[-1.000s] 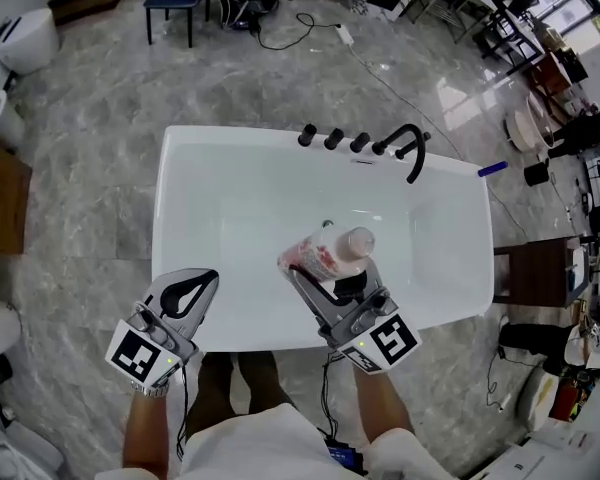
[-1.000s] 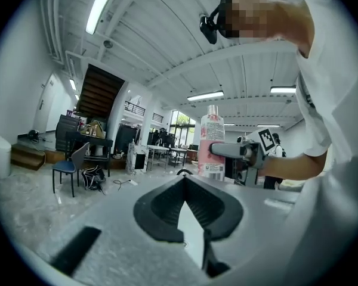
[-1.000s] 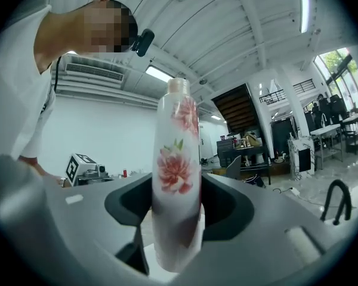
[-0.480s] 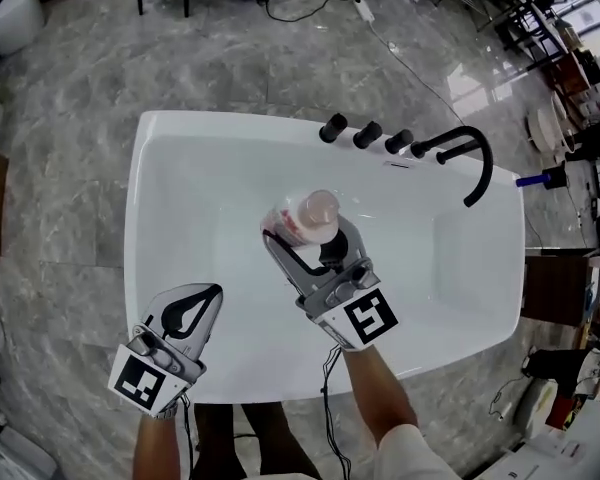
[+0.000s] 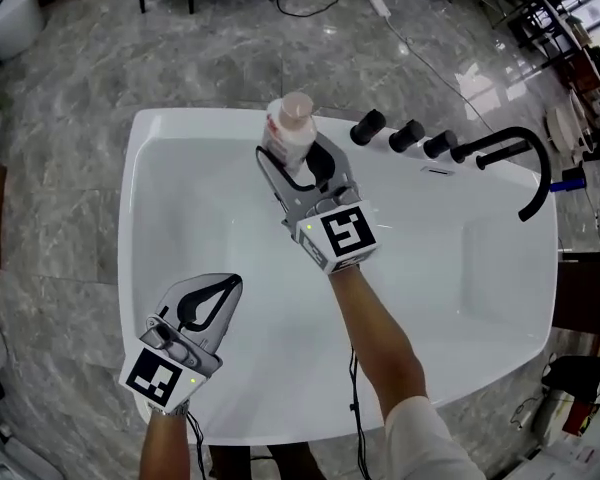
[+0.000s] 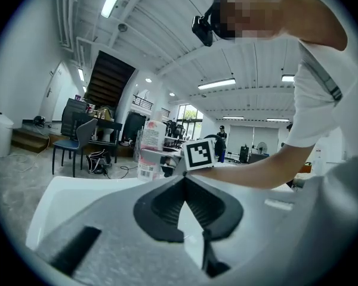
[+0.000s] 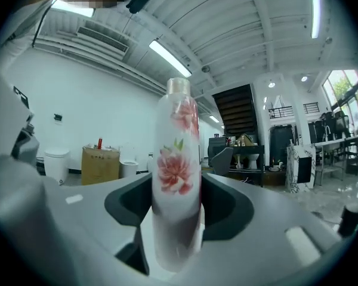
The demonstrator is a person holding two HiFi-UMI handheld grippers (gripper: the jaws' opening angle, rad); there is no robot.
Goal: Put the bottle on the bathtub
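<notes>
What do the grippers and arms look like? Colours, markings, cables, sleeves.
The left gripper and right gripper are grey with black-lined jaws; each carries a white cube with black square markers and a small green light. A thin black cable trails from each. The right arm's short sleeve is white.

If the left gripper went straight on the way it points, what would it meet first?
Probably the right gripper, holding the bottle, straight ahead over the bathtub; depth is unclear.

Bright, even light is given by long ceiling lamps (image 7: 170,58). Glare is seen on the shiny floor (image 5: 470,80). Both gripper views are bent round and dark-cornered. The bottle (image 7: 178,177) is blurred low down.
</notes>
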